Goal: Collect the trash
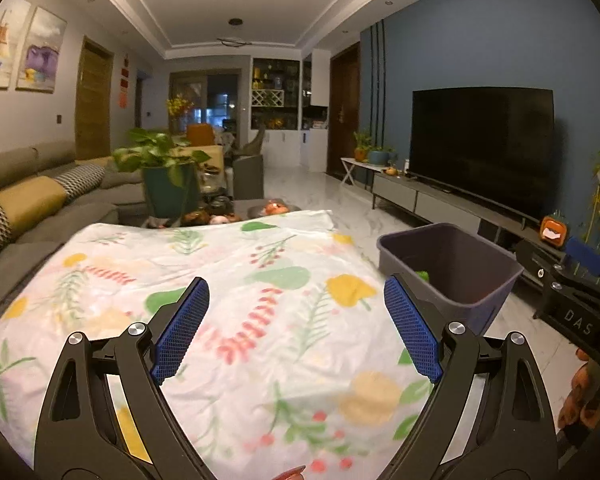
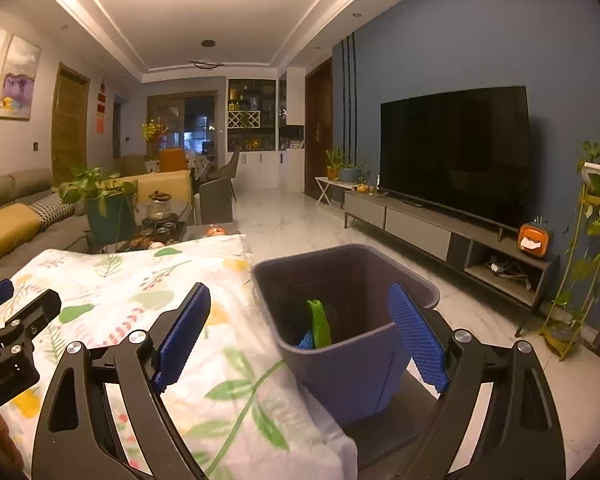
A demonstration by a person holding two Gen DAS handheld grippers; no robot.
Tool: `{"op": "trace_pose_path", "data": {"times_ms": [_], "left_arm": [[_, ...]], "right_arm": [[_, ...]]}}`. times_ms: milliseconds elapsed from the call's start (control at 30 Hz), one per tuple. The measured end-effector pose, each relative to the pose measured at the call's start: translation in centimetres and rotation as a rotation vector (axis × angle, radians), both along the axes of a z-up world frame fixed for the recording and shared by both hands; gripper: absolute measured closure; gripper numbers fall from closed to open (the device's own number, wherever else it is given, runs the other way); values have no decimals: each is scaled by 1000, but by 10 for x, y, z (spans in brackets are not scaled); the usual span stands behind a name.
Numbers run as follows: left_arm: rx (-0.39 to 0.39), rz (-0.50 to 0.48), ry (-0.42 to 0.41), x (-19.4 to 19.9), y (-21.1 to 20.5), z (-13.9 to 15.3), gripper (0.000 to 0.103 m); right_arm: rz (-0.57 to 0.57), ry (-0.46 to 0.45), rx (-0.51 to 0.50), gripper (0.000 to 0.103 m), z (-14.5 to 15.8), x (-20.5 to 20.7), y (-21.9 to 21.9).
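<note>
My left tongs (image 1: 296, 332) hover over the flowered cloth (image 1: 236, 280), jaws spread wide and empty. My right tongs (image 2: 300, 340) hang beyond the cloth's right edge, jaws likewise wide apart, gripping nothing, both pointing forward.

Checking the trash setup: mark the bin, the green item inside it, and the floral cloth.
Bin (image 2: 380, 376), right wrist view, near outer wall.
Green item (image 2: 320, 322), right wrist view, its upper half.
Floral cloth (image 1: 236, 280), left wrist view, middle.

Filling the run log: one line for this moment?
left hand-held gripper open, empty | right hand-held gripper open, empty | green trash in bin
</note>
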State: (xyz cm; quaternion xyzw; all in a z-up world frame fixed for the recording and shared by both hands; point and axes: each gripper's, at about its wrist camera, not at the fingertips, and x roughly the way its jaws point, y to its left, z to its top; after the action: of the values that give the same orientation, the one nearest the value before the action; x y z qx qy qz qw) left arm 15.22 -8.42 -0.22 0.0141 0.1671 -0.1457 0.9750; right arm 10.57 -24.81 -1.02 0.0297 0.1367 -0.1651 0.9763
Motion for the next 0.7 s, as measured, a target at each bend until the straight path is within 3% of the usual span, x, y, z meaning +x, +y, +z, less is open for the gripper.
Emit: {"op": "trace_pose_path", "data": {"times_ms": [700], "left_arm": [[4,78,10,-89,63,-6,15]], "right_arm": [[101,0,-2,14,-1,-94,64]]}}
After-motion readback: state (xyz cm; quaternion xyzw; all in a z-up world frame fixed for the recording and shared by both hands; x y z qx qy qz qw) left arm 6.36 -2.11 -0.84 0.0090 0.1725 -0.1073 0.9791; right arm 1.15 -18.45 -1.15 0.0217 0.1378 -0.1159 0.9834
